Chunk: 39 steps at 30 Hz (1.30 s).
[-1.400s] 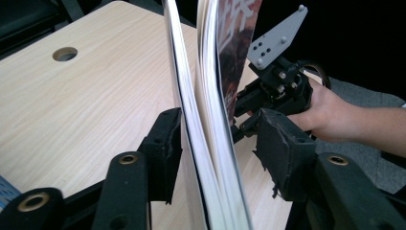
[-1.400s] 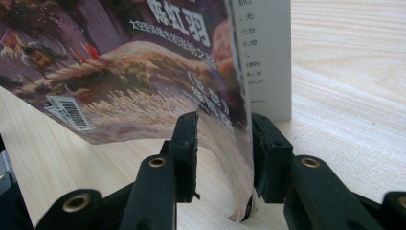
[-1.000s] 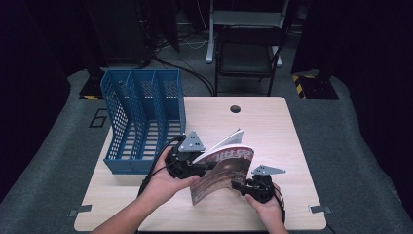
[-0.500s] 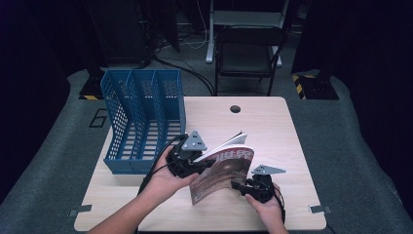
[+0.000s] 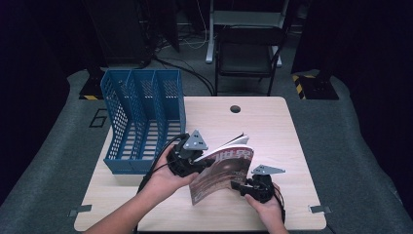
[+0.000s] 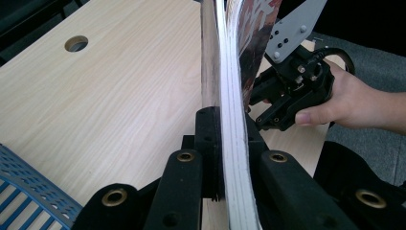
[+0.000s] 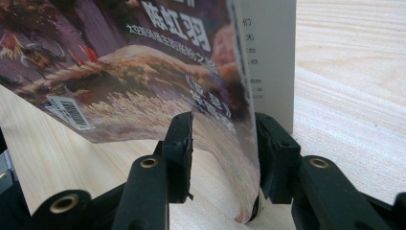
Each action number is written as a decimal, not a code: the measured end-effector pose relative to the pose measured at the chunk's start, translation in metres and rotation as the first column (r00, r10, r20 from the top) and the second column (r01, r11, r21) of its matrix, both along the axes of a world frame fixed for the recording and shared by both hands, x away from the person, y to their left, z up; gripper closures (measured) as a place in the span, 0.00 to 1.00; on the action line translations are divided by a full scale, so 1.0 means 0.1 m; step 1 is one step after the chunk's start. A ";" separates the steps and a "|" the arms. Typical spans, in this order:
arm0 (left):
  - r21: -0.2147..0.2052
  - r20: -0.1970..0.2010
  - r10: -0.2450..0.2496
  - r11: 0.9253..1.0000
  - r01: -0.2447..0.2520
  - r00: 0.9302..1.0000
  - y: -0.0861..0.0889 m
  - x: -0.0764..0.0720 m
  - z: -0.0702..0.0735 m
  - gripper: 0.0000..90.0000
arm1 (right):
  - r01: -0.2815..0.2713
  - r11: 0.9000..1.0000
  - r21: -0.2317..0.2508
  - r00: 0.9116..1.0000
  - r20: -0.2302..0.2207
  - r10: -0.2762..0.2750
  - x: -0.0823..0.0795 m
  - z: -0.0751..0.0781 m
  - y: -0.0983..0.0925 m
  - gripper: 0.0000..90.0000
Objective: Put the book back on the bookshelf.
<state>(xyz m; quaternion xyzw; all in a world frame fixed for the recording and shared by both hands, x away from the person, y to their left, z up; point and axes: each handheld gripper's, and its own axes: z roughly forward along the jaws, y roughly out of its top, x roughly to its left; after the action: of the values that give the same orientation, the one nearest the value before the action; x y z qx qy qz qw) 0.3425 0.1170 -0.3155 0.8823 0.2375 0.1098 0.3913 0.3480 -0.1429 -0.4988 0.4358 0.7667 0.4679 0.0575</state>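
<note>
Both sets of jaws are at work on one magazine (image 5: 224,168): the left gripper (image 5: 187,158) has its jaws pressed onto the stacked page block, seen edge-on in the left gripper view (image 6: 232,143), while the right gripper (image 5: 255,185) has its jaws spread on either side of the curling lower part of the cover (image 7: 158,81), with a visible gap on one side, so it brackets the paper but does not seem to pinch it. The magazine stands tilted above the near middle of the table (image 5: 272,126), lifted off the wood between the two hands. It looks light and floppy: the glossy cover bows and the pages fan apart at the far edge, so it would likely sag or slip if held by a single sheet. Judging by that, the firmest hold is on the whole thickness near the spine, as the left gripper has it. A blue mesh file rack (image 5: 143,119) with three slots stands upright on the table's left side, just beside the left hand (image 5: 163,178). The tabletop is pale wood with a round cable hole (image 5: 235,108) near its far edge. Beyond it the room is dark, with a chair (image 5: 248,53) and loose cables on a grey floor.
</note>
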 end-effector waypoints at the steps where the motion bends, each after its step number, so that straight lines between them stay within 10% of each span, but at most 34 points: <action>1: 0.000 -0.001 -0.001 1.000 0.001 1.000 0.00 0.00 0.00 0.93 | 0.000 1.000 0.000 1.000 0.000 0.000 0.00 0.00 0.00 0.67; 39: 0.018 0.011 0.004 1.000 -0.004 1.000 0.08 0.10 0.02 0.93 | 0.012 1.000 -0.024 0.999 -0.048 -0.013 0.04 -0.07 -0.01 0.60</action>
<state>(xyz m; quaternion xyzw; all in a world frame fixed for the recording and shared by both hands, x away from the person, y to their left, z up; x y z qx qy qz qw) 0.3530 0.1249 -0.3130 0.8847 0.2362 0.1174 0.3844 0.3522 -0.1436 -0.5054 0.4512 0.7706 0.4477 0.0470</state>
